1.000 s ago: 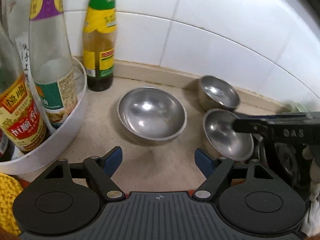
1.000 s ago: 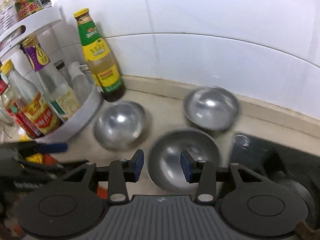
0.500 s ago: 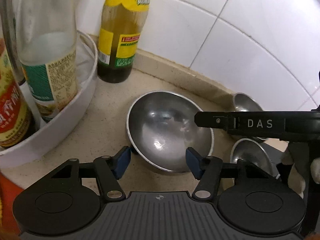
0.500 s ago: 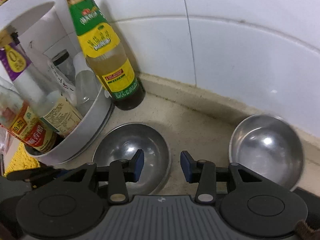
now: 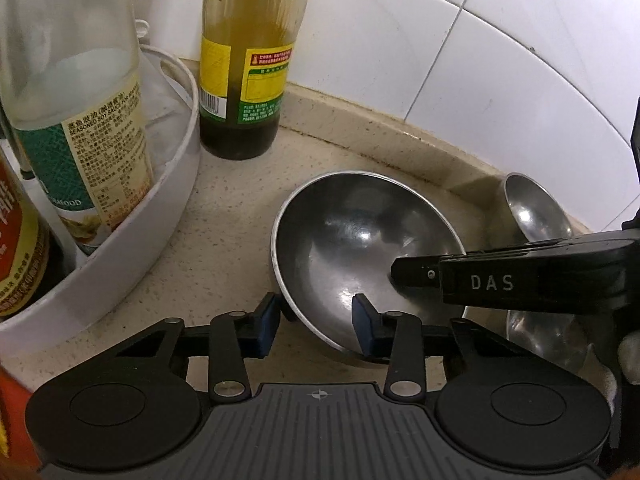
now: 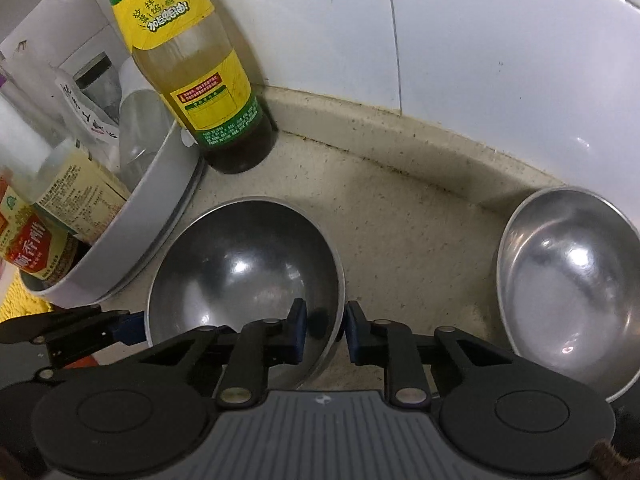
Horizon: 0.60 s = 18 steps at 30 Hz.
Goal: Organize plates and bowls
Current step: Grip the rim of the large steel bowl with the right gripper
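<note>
The large steel bowl [image 5: 360,256] sits on the speckled worktop [image 5: 224,232] at centre frame, just right of the white tray [image 5: 132,248] of bottles; the left claw [image 5: 316,326] straddles its near-left rim, jaws closing, pads not visibly pressing; the right claw [image 6: 325,330] is clamped on the bowl's right rim; a smaller steel bowl [image 6: 568,280] stands apart at the right edge; a green-labelled bottle [image 6: 196,80] stands upper left against the tiled wall [image 6: 500,60].

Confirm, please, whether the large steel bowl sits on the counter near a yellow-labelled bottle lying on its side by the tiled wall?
Not quite: the yellow-labelled bottle stands upright by the tiled wall, as the right wrist view shows.
</note>
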Motion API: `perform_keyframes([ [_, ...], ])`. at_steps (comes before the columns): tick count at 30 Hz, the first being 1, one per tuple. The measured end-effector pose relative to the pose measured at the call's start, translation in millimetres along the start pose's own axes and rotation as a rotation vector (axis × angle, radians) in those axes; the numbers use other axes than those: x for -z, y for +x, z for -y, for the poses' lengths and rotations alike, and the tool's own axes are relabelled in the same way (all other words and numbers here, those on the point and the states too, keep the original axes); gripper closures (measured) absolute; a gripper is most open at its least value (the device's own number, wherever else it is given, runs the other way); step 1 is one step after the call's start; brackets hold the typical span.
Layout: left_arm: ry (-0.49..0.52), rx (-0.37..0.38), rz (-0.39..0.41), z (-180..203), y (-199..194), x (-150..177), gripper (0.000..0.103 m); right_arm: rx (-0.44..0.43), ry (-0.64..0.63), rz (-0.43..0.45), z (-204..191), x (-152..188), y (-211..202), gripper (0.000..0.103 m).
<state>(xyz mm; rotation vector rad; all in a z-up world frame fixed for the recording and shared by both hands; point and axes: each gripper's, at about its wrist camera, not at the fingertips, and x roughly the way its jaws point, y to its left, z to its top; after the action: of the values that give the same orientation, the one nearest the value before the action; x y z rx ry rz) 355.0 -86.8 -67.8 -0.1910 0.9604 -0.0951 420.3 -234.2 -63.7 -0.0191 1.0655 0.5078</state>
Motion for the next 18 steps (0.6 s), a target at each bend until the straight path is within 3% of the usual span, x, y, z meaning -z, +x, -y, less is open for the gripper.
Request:
perform_keyframes([
  [5, -0.003, 0.028, 0.0, -2.5, -3.7, -0.4, 0.054, -0.024, 0.016, -0.003, 2.8, 2.2, -3.0, 0.084],
  [18, 0.055, 0.002, 0.082, 9.4, -45.2, 12.0, 0.051, -0.062, -0.01, 0.057, -9.8, 20.8, -43.5, 0.084],
])
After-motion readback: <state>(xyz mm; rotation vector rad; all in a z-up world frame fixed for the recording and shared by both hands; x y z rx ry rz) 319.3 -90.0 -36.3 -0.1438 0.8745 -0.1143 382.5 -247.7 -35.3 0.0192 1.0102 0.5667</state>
